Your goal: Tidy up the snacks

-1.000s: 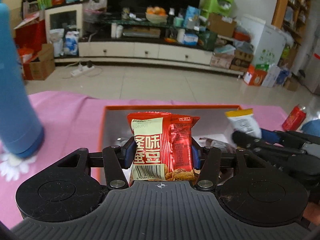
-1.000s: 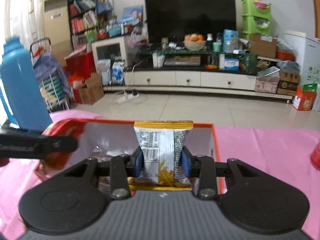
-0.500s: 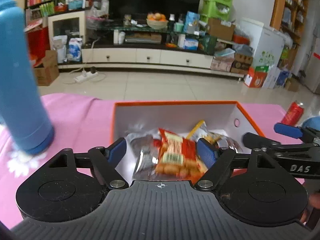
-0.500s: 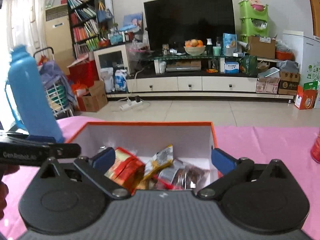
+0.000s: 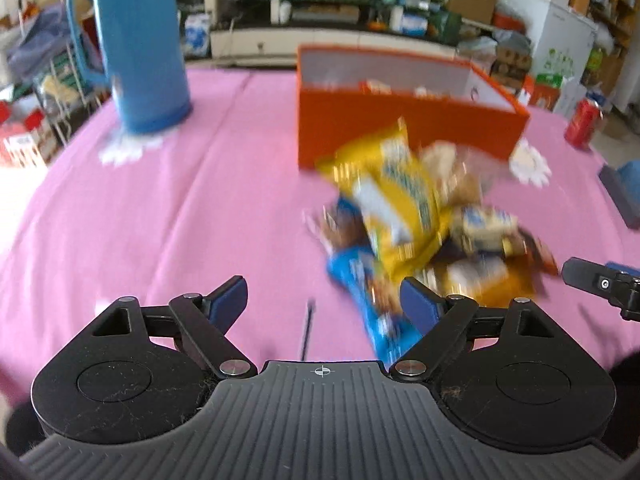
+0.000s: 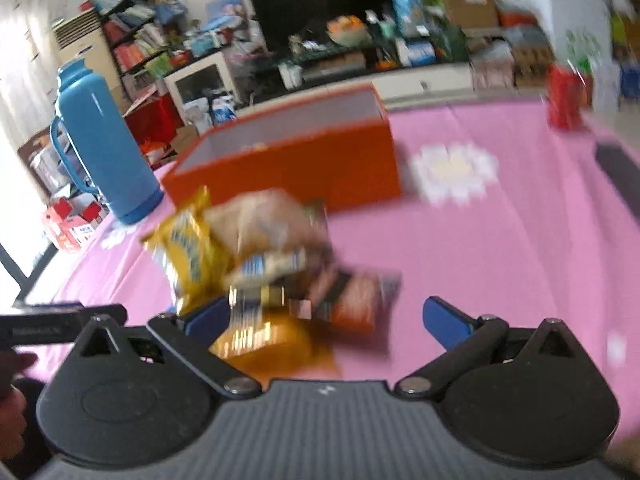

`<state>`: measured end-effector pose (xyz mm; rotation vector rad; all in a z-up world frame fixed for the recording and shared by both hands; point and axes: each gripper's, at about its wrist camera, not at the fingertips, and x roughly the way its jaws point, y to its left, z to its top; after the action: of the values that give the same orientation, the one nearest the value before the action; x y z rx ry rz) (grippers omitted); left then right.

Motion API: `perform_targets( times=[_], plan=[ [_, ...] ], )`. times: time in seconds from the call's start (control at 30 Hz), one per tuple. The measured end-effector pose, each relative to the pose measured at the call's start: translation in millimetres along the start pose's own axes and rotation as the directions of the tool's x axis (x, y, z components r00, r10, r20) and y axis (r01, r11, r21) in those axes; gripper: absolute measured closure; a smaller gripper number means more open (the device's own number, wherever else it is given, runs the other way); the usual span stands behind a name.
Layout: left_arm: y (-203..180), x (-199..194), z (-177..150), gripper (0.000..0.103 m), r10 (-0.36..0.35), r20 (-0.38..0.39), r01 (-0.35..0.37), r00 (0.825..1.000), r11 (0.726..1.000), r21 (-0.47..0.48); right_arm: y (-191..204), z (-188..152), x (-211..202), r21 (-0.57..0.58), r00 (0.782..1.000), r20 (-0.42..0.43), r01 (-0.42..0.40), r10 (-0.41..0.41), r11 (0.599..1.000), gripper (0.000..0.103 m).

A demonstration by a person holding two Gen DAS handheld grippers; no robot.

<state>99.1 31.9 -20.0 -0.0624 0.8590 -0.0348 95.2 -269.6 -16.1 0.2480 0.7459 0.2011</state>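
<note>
Nearest the cameras, the left gripper (image 5: 322,300) has its jaws spread after opening a little further, with only bare cloth and the lower end of a blue packet (image 5: 374,300) between them, the pads pressing on nothing. The right gripper (image 6: 326,318) also stands wide apart, its jaws having just been opening; an orange-yellow packet (image 6: 264,340) lies loose in the gap, unpinched. Beyond them a heap of snack packets (image 6: 260,264) sits on the pink tablecloth (image 5: 160,208), towards the middle of the table and just in front of the orange box (image 5: 400,120). The largest, a yellow packet (image 5: 396,208), lies tilted, its long axis running from the near side up towards the box; the blue packet points the same way. Blur makes all printing on the wrappers unreadable. Inside the box a few packets show over the rim. A blue thermos jug (image 5: 136,44) stands upright near the far left edge, a red can (image 5: 582,122) near the far right edge.
</note>
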Motion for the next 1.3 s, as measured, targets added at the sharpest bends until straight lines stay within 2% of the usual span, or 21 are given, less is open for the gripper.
perform_targets(
  times=[0.13,0.3,0.47,0.63,0.83,0.97,1.1,1.2,1.3],
  plan=[
    [-2.0,-8.4,-18.4,0.039,0.007,-0.014,-0.007,1.0,1.0,0.007,-6.4,-22.6,-16.2,0.045,1.0,-0.026,0.007,-0.006,0.999,0.001],
    [-3.4,-26.5,-14.9,0.037,-0.008,0.03,0.007,1.0,1.0,0.009,-6.5,-14.7,-36.3,0.048,0.999,0.03,0.018,-0.02,0.999,0.001],
    [-2.0,-30.8,-10.5,0.036,-0.028,0.047,0.027,0.999,1.0,0.009,4.1,-11.4,-36.0,0.013,1.0,0.018,0.014,-0.014,1.0,0.001],
    [4.5,-21.4,-15.2,0.036,-0.039,0.023,0.039,0.999,0.999,-0.002,23.0,-15.8,-26.0,-0.05,1.0,-0.02,0.015,-0.016,0.999,0.001],
    [34.4,-3.9,-22.0,0.036,-0.052,-0.021,0.05,0.998,0.995,-0.087,46.4,-5.0,-6.1,-0.115,0.999,-0.016,0.042,-0.044,0.993,0.001],
    [56.0,-0.8,-23.5,0.036,-0.048,-0.025,0.043,0.999,0.988,-0.15,71.4,12.2,25.7,-0.191,0.998,0.007,0.061,-0.06,0.98,0.001],
    [72.0,-2.9,-22.3,0.035,-0.021,-0.021,0.017,1.0,0.983,-0.183,92.4,14.0,65.2,-0.296,0.994,-0.013,0.101,-0.11,0.95,0.001],
    [76.3,-1.5,-22.3,0.034,-0.023,-0.024,0.018,0.999,0.98,-0.2,88.6,6.4,78.6,-0.361,0.986,-0.024,0.146,-0.166,0.921,0.001],
    [69.9,2.3,-21.9,0.034,-0.02,-0.038,0.012,0.999,0.983,-0.183,62.9,1.7,71.2,-0.322,0.983,-0.034,0.16,-0.18,0.933,0.001]
  ],
)
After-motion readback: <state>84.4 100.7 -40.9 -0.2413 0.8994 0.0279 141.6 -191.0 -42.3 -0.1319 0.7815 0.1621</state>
